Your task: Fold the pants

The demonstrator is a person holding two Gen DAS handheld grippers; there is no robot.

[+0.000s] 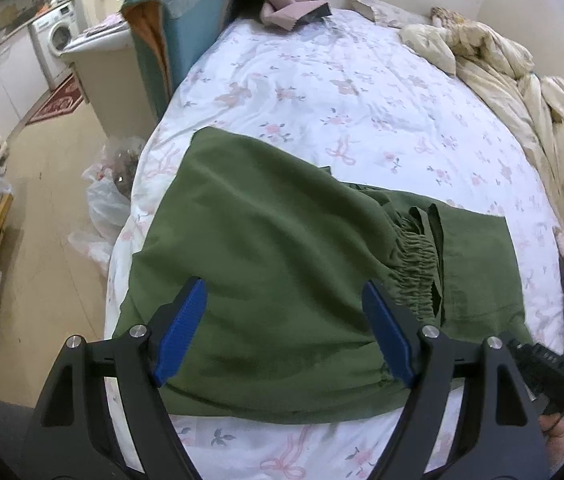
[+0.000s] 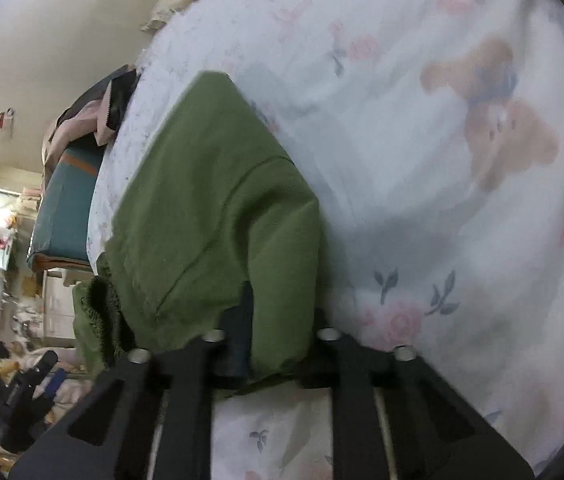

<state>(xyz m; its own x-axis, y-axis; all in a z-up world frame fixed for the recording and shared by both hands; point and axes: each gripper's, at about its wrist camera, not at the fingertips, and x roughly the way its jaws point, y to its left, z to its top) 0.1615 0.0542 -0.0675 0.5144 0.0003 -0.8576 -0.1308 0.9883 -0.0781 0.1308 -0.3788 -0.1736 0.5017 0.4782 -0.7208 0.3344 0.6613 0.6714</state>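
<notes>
Green pants (image 1: pixel 266 264) lie on a floral bed sheet (image 1: pixel 362 92), folded over, with the gathered elastic waistband (image 1: pixel 418 264) toward the right. My left gripper (image 1: pixel 286 292) hovers above the near part of the pants, its blue pads wide apart and empty. In the right wrist view the pants (image 2: pixel 202 200) drape over my right gripper (image 2: pixel 278 320), which is closed on a fold of the green cloth near its edge. The right gripper's body also shows at the lower right of the left wrist view (image 1: pixel 554 364).
A crumpled cream duvet (image 1: pixel 522 92) lies along the bed's right side. A teal mattress (image 1: pixel 186 28) and pink clothes (image 1: pixel 282 0) stand at the far end. Plastic bags (image 1: pixel 110 200) sit on the floor left of the bed.
</notes>
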